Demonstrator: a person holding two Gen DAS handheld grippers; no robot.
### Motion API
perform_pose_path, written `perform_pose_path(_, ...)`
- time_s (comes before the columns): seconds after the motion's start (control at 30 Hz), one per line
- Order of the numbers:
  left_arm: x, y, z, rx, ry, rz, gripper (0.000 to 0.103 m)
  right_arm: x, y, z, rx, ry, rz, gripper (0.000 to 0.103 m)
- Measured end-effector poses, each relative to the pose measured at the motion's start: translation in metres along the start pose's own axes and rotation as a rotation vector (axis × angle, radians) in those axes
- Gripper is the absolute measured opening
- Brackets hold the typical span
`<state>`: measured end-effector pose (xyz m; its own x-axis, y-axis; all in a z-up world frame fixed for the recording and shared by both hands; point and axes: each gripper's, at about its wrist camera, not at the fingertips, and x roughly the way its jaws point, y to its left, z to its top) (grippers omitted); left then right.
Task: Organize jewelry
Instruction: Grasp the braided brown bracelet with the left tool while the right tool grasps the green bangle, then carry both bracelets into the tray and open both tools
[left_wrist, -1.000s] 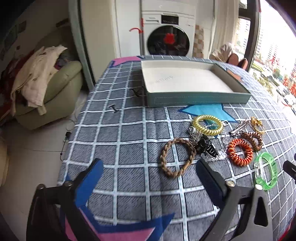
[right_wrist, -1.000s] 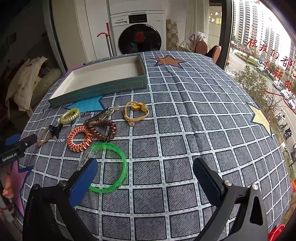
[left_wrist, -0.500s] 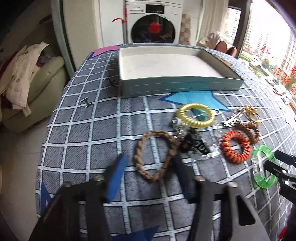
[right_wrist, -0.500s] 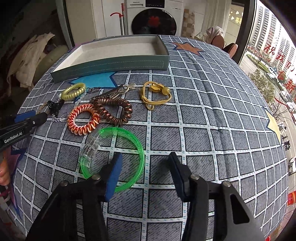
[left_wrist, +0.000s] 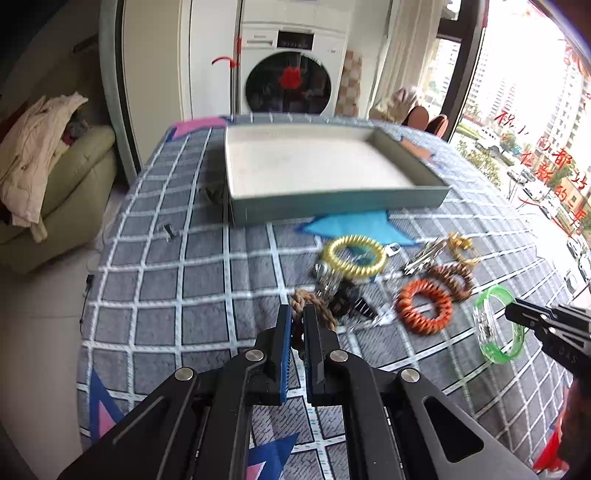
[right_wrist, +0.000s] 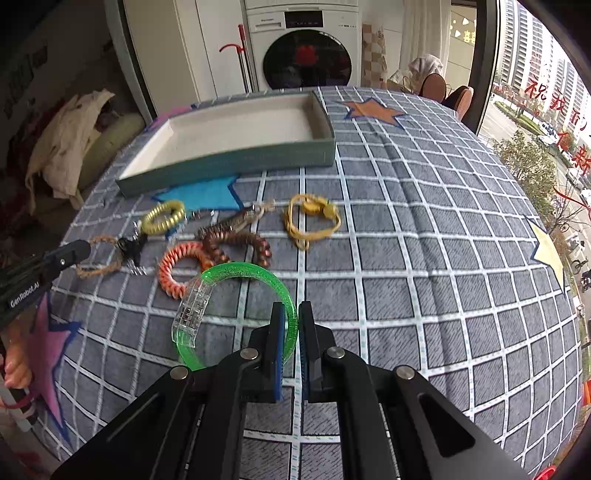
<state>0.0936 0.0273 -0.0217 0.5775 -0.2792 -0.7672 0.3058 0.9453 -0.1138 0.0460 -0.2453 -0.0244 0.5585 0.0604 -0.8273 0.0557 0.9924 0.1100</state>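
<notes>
My left gripper (left_wrist: 297, 314) is shut on the brown braided bracelet (left_wrist: 314, 302), which also shows in the right wrist view (right_wrist: 99, 258). My right gripper (right_wrist: 291, 314) is shut on the green translucent bangle (right_wrist: 240, 271), which also shows in the left wrist view (left_wrist: 495, 321). On the cloth lie a yellow coil band (left_wrist: 352, 254), an orange coil band (left_wrist: 424, 306), a brown coil band (right_wrist: 240, 243), a yellow cord bracelet (right_wrist: 312, 219), a metal clip (right_wrist: 236, 221) and a black charm with chain (left_wrist: 347, 299). The open teal tray (left_wrist: 332, 205) stands empty behind them.
The table wears a grey checked cloth (right_wrist: 406, 240) with star patches. A washing machine (left_wrist: 291, 81) stands behind the table, a sofa with clothes (left_wrist: 44, 166) to the left, a window (left_wrist: 535, 129) to the right. Small dark bits (left_wrist: 214, 192) lie left of the tray.
Both grippers have come down and closed: the left on the brown braided bracelet, the right on the green bangle's rim. Both were wide open a second ago.
</notes>
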Motion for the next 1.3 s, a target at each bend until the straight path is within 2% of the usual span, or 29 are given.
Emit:
perform_pose_path(0.3, -0.01, 0.0, 0.021, -0.002, -0.03, -0.028, 0.026, -0.012, 0.0, 0.038, 0.018, -0.047, 0.052, 0.008)
perform_pose_path(0.57, -0.007, -0.003, 0.076, 0.008, -0.102, -0.023, 0.026, -0.008, -0.006, 0.092, 0.053, -0.085, 0.101, 0.008)
perform_pose_path(0.77, 0.033, -0.004, 0.127, 0.013, -0.112, 0.017, 0.026, 0.026, -0.002, 0.146, 0.037, -0.08, 0.094, 0.008)
perform_pose_path(0.97, 0.087, 0.002, 0.162, 0.0, -0.068, 0.059, 0.026, 0.083, -0.001, 0.188, 0.054, -0.033, 0.079, 0.008)
perform_pose_path(1.1, 0.118, 0.004, 0.172, 0.008, -0.036, 0.085, 0.026, 0.119, -0.002, 0.203, 0.064, 0.0, 0.059, 0.008)
perform_pose_path(1.3, 0.151, 0.008, 0.174, 0.018, 0.015, 0.129, 0.026, 0.154, 0.001, 0.208, 0.062, 0.039, 0.031, 0.008)
